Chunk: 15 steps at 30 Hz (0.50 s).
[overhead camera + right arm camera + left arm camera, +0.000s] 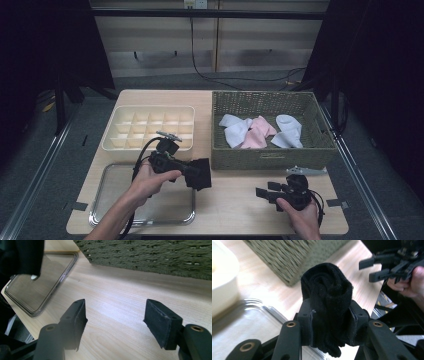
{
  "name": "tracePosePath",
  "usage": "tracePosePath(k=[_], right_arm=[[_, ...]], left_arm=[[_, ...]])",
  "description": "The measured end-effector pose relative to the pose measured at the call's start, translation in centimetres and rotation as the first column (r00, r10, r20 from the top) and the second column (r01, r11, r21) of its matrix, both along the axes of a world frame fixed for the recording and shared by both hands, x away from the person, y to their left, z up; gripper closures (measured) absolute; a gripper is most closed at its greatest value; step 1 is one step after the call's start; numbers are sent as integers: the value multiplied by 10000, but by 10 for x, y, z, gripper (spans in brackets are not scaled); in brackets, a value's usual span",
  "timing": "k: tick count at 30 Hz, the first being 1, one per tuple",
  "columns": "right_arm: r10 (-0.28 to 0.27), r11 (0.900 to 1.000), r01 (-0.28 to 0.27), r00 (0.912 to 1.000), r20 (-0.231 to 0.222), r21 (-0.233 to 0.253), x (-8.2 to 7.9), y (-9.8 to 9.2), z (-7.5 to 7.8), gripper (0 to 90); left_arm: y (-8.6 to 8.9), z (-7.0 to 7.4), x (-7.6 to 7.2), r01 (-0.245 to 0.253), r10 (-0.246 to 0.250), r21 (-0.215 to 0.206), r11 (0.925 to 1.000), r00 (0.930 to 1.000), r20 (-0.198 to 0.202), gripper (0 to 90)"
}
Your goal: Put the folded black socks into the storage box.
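Jaws of the left gripper (200,173) pinch a rolled black sock (325,293) above the table (235,200), between the metal tray (112,192) and the woven basket (270,157). Right gripper (261,193), near the front right edge, stands spread and holds nothing.

Both grippers held low in the frame, each in a hand.

The left gripper (198,173) sat left of centre in the high view, its hand (150,181) and forearm rising from the bottom edge; its jaws were clamped on something dark. The right gripper (261,193) lay at lower right, pointing left, held by the right hand (300,216), jaws spread wide apart with nothing between them.
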State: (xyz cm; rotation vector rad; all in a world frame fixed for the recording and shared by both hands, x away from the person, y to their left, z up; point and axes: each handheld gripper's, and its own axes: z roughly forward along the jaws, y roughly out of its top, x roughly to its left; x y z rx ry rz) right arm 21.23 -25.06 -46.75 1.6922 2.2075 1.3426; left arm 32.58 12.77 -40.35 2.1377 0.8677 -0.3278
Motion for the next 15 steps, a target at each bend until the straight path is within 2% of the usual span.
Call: tracePosePath(k=[2, 6, 15], right_arm=[[3, 10000, -3, 10000, 31, -12, 0, -1, 0, 335], [15, 10000, -15, 10000, -30, -8, 2, 0, -1, 334], [-74, 10000, 74, 10000, -3, 46, 1, -1, 0, 330]], left_arm=[[3, 3, 2, -18, 18, 4, 10000, 10000, 61, 623], [14, 16, 10, -375, 374, 29, 9993, 9989, 280, 622], [28, 28, 25, -708, 704, 92, 9975, 9969, 346, 623]])
